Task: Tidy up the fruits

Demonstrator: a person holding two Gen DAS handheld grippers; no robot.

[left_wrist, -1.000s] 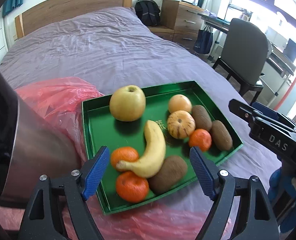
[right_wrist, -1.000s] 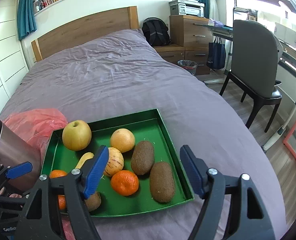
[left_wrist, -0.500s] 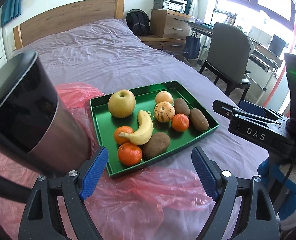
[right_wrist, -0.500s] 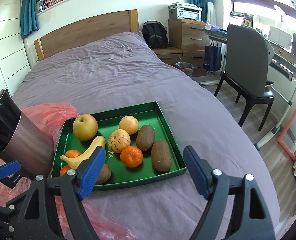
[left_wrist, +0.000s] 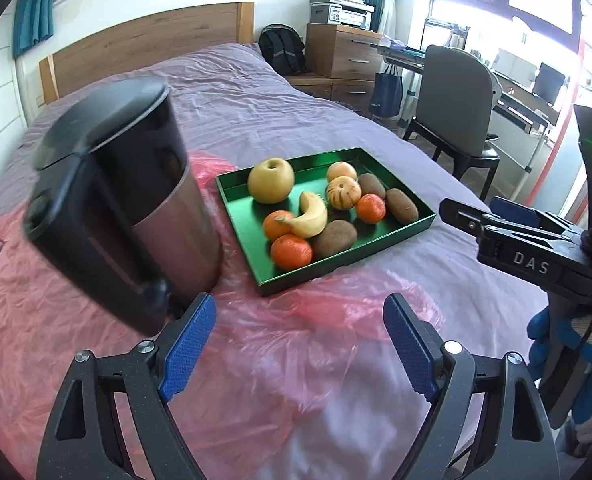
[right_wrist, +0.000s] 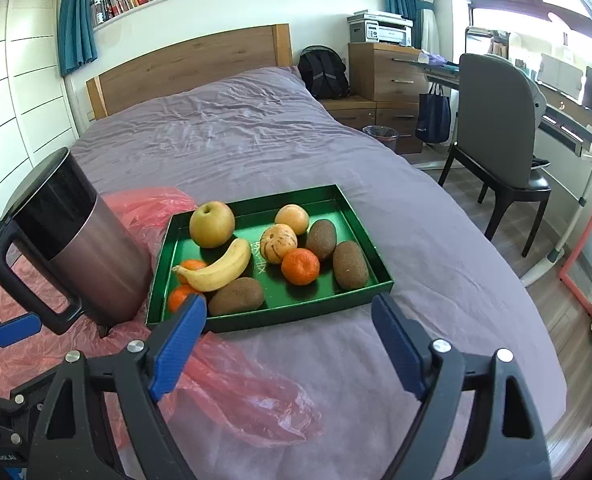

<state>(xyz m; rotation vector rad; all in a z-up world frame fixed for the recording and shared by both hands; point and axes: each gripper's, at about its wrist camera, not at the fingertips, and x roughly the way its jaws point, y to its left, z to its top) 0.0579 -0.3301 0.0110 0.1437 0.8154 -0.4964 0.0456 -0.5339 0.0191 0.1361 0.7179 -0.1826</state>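
Observation:
A green tray [left_wrist: 238, 222] [right_wrist: 375, 258] sits on the purple bed and holds a yellow apple [left_wrist: 271, 180] [right_wrist: 212, 224], a banana [left_wrist: 311, 216] [right_wrist: 220, 266], several tangerines [left_wrist: 291, 251] [right_wrist: 300, 266], a striped orange fruit [left_wrist: 343, 193] [right_wrist: 278, 243] and three kiwis [left_wrist: 401, 205] [right_wrist: 350, 264]. My left gripper [left_wrist: 297, 346] is open and empty, held back from the tray over a pink plastic bag [left_wrist: 296, 344]. My right gripper [right_wrist: 288, 344] is open and empty, just short of the tray's near edge.
A steel jug with a black lid and handle [left_wrist: 124, 200] [right_wrist: 80, 240] stands on the pink bag [right_wrist: 240, 396] left of the tray. The right gripper's body [left_wrist: 535, 256] shows at the right. A chair [right_wrist: 499, 136] and desk stand beside the bed.
Both grippers have pulled back and up from the tray, which now looks smaller and farther. The jug has come fully into view. Both stay open.

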